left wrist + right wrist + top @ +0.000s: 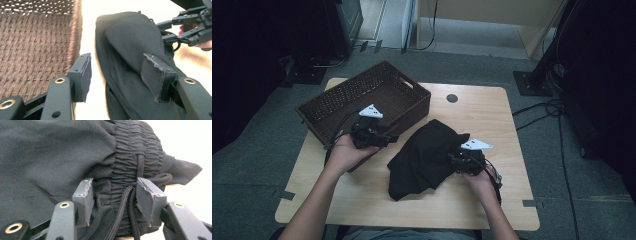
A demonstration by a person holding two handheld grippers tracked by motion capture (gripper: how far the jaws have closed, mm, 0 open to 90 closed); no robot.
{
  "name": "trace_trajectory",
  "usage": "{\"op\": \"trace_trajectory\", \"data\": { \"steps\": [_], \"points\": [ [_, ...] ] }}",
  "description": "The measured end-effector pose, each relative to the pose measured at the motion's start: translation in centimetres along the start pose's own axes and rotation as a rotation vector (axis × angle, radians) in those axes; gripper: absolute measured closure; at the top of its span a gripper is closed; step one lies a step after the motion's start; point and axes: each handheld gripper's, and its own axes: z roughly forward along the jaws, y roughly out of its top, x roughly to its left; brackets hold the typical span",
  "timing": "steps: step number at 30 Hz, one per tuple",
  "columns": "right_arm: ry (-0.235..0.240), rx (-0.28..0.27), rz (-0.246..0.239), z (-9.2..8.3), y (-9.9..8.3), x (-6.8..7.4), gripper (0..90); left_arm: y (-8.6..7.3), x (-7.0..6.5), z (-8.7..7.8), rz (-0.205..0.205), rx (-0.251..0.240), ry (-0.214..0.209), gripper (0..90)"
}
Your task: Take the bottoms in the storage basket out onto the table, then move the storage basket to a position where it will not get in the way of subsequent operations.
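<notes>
1. Table [492,200]: pale wood, rounded corners, bearing everything below.

2. Wicker basket [414,107]: dark brown, open weave, at the far left of the table, nothing visible in it.

3. Black garment [422,160]: soft cloth in a loose heap at the table's middle, just right of the basket. Gathered elastic waistband [130,157] with a drawcord [125,205] at its right side. Judged light, limp and prone to droop or slide; the thick waistband looks the surest place to pinch.

4. Right gripper [113,200]: at the garment's right edge, jaws half apart astride waistband and cord; whether the pads actually press the cloth cannot be told.

5. Left gripper [117,75]: between basket and garment, jaws parted, nothing clamped; cloth lies behind the right pad.
</notes>
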Motion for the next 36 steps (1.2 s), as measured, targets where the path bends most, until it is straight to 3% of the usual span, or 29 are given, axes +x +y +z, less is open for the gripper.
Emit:
{"op": "trace_trajectory", "data": {
  "steps": [2,9,15,19,24,31,36],
  "points": [
    [0.001,-0.001,-0.001,0.0,0.0,0.0,48.3,0.0,0.6,-0.3,-0.015,0.009,-0.017,42.2],
    [-0.005,-0.001,-0.002,0.2,0.2,0.0,48.0,-0.4,2.8,-1.2,-0.032,-0.001,0.004,46.9],
    [-0.003,-0.001,-0.007,0.2,0.2,0.0,47.8,-1.0,4.5,-0.4,-0.06,0.024,0.009,49.2],
    [-0.003,0.001,-0.003,0.2,0.2,0.0,47.8,-1.0,4.8,0.6,-0.062,0.079,0.014,49.4],
    [-0.006,-0.002,-0.006,0.2,0.1,0.0,47.8,-0.9,4.9,0.7,-0.07,0.081,0.007,50.6],
    [-0.006,-0.004,-0.008,0.3,0.1,0.1,47.7,-0.7,4.5,1.1,-0.056,0.122,0.016,52.9],
    [-0.009,-0.006,-0.011,0.2,0.1,0.1,47.6,-0.7,4.6,1.4,-0.071,0.154,0.031,64.7]
  ]
}}
